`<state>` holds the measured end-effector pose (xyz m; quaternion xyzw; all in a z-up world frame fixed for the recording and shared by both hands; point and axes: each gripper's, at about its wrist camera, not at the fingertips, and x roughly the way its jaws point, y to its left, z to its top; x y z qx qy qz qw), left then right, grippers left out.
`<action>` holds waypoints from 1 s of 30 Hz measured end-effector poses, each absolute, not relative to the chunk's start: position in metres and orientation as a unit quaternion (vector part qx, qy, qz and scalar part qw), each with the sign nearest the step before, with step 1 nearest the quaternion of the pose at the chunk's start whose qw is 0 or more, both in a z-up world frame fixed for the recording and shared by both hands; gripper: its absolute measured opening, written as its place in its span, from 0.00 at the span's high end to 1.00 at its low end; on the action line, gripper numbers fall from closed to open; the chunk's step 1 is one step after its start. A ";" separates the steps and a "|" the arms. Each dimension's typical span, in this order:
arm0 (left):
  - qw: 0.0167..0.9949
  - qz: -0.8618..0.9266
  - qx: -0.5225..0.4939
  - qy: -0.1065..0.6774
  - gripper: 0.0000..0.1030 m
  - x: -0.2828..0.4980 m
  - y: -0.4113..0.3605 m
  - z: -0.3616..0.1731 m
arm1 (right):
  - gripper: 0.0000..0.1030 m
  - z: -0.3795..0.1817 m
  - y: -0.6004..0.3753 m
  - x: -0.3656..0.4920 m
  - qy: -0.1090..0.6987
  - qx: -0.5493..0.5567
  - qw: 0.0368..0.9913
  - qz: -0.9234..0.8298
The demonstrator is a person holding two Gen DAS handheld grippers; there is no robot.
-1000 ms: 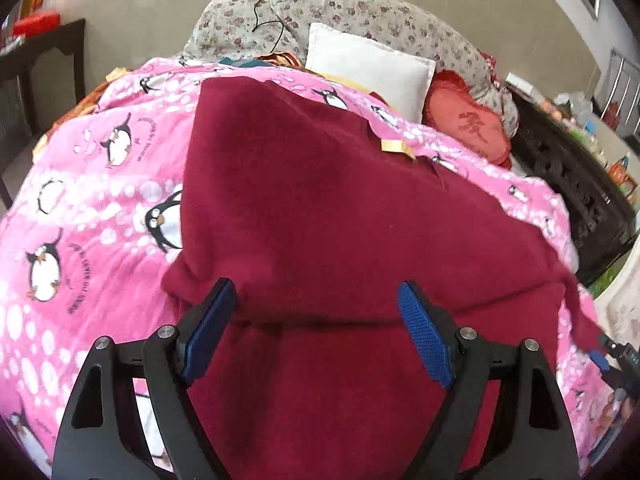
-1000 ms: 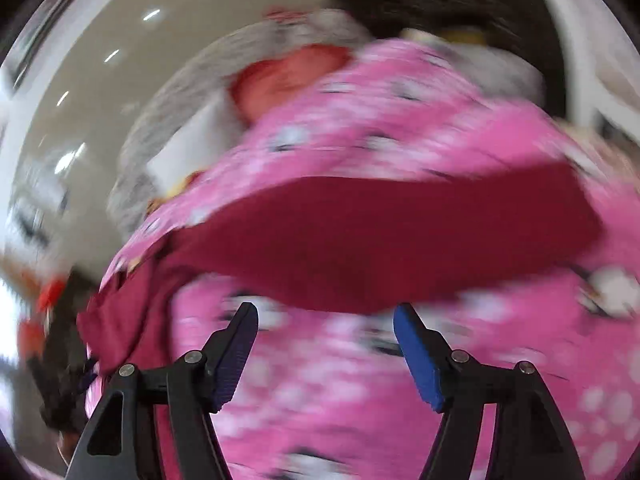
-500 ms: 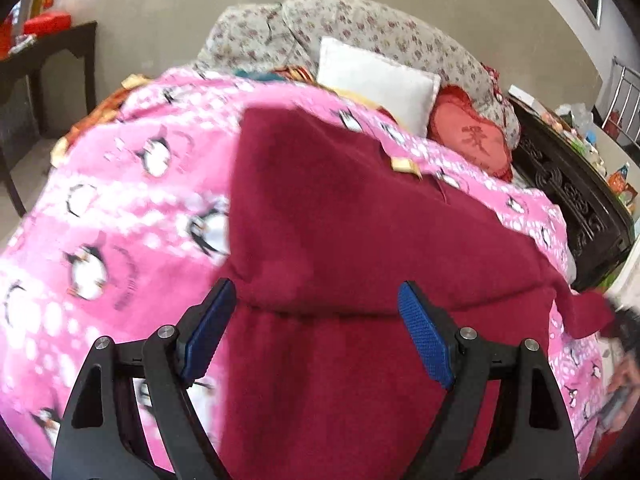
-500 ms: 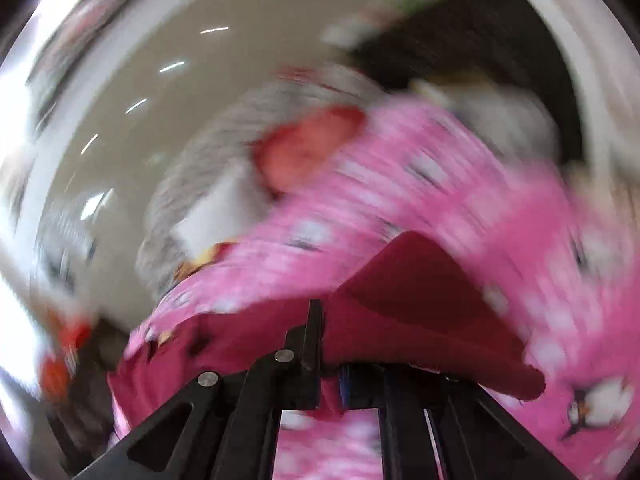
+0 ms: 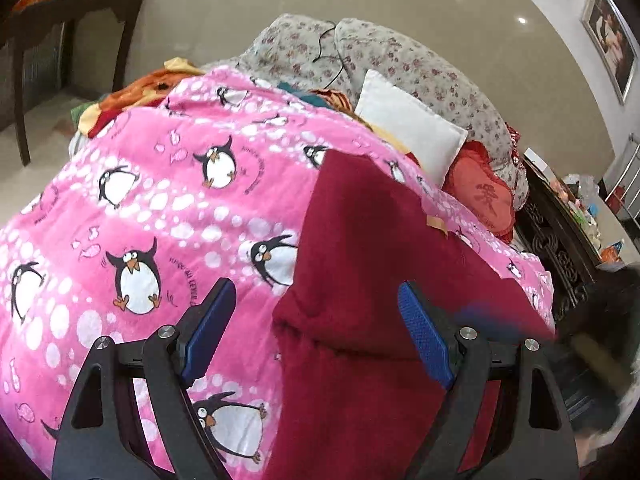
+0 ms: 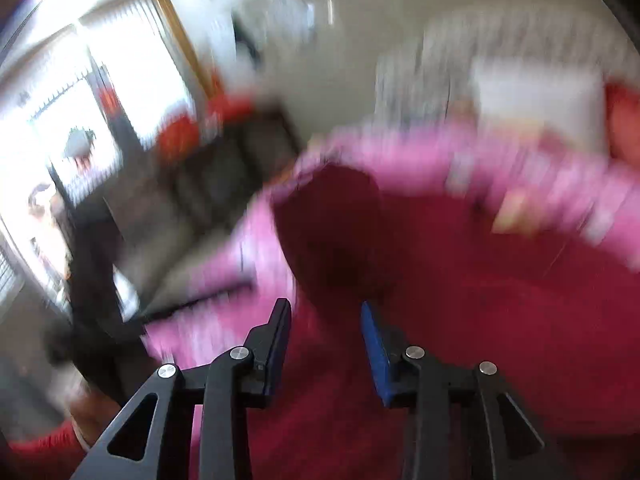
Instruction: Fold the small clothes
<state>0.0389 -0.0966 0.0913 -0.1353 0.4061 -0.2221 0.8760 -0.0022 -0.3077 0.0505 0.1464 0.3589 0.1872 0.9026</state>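
Note:
A dark red garment (image 5: pixel 372 272) lies on the pink penguin blanket (image 5: pixel 140 208), partly folded, with a tan label (image 5: pixel 436 222) near its far edge. My left gripper (image 5: pixel 316 332) is open and empty, hovering over the garment's left edge. In the blurred right wrist view the garment (image 6: pixel 460 300) fills the lower right. My right gripper (image 6: pixel 326 344) is partly open above it, with nothing between its fingers.
A white pillow (image 5: pixel 408 128), a red cushion (image 5: pixel 484 196) and a floral bolster (image 5: pixel 392 60) lie at the head of the bed. A dark carved bed frame (image 5: pixel 560 248) runs along the right. A dark wooden table (image 5: pixel 60 32) stands far left.
My left gripper has moved left, so the garment now sits to the right in its view. My right gripper shut on the garment's sleeve, swung across, and has now opened.

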 end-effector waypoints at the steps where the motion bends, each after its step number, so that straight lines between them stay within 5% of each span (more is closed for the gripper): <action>1: 0.876 -0.223 -0.133 0.405 0.19 0.039 -0.096 0.091 | 0.66 0.044 -0.309 -0.006 0.358 0.148 0.902 0.189; 11: 0.869 -0.251 -0.063 0.421 0.18 0.054 -0.148 0.074 | 0.54 0.074 -0.410 -0.101 0.288 0.125 0.949 0.045; 13: 0.874 -0.243 -0.058 0.417 0.43 0.059 -0.155 0.068 | 0.54 0.075 -0.425 -0.115 0.289 0.116 0.950 -0.005; 14: 0.875 -0.244 -0.046 0.416 0.73 0.060 -0.159 0.068 | 0.54 0.073 -0.438 -0.119 0.289 0.120 0.949 -0.030; 17: 0.890 -0.249 0.007 0.381 0.86 0.055 -0.175 0.089 | 0.56 0.076 -0.464 -0.128 0.279 0.152 0.947 -0.053; 23: 0.908 -0.248 0.015 0.337 0.86 0.070 -0.182 0.133 | 0.59 0.101 -0.457 -0.116 0.252 0.109 0.960 -0.055; 30: 0.901 -0.190 0.018 0.389 0.86 0.081 -0.151 0.070 | 0.59 0.027 -0.449 -0.092 0.379 0.104 0.918 -0.047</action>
